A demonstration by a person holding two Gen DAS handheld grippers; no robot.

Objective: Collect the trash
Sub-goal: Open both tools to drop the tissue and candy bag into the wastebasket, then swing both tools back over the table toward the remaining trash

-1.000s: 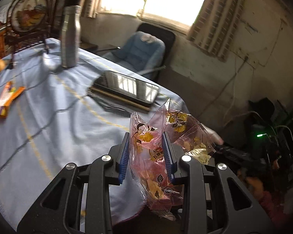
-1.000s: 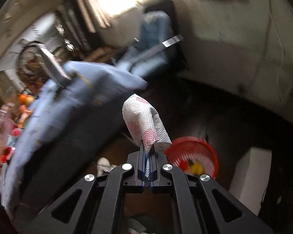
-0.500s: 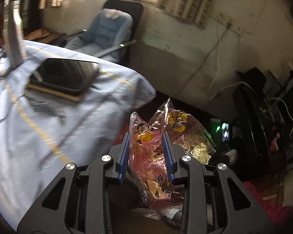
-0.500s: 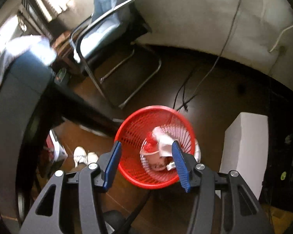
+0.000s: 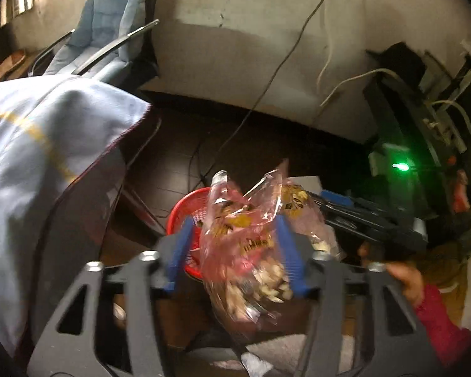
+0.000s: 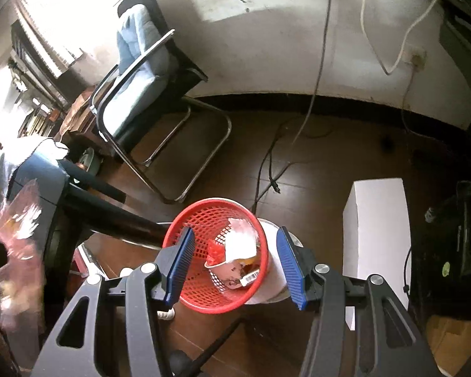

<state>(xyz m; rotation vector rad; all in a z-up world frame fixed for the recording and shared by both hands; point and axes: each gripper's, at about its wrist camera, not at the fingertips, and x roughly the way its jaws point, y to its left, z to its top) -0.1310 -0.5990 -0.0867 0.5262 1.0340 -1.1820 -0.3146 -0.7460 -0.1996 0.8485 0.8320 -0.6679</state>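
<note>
Pink snack bag (image 5: 248, 251) sits between the left gripper's (image 5: 235, 251) blue fingers, which look spread wide; bag blurred, can't tell if it's pinched or already loose. Its long axis runs roughly along the fingers. Red basket (image 5: 185, 204) lies just ahead and below, partly hidden by the bag. Left gripper is the one carrying. Right gripper (image 6: 234, 259) is spread apart, empty, framing the red basket (image 6: 185, 220) with a cup and paper inside. Dark wood floor, white box (image 6: 376, 220), chair (image 6: 141, 72), blue tablecloth (image 5: 31, 157).

Red mesh basket (image 6: 201, 220); pink, leaf-printed plastic bag (image 5: 245, 238); blue-padded grippers.
</note>
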